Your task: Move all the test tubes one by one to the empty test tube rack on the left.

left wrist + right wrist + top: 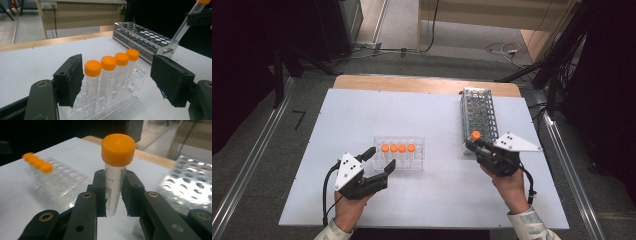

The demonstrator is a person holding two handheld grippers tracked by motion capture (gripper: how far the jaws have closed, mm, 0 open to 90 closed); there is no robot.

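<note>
A clear plastic rack [418,159] near the table's middle holds several orange-capped tubes [398,148] in a row. My left gripper [381,160] stands open at the rack's near left corner; in the left gripper view its pads [71,80] flank the tubes [108,62] without touching them. Another orange-capped tube [117,150] stands upright in my right gripper [115,195], which is shut on the clear body below the cap. That gripper [473,143] hovers at the near end of a long perforated rack [478,117], tube cap [475,135] up.
The white tabletop [412,110] has a wooden strip [422,84] along its far edge. The perforated rack [145,37] runs front to back on the right side. Cables lie on the floor [504,49] beyond the table, and metal rails run along both sides.
</note>
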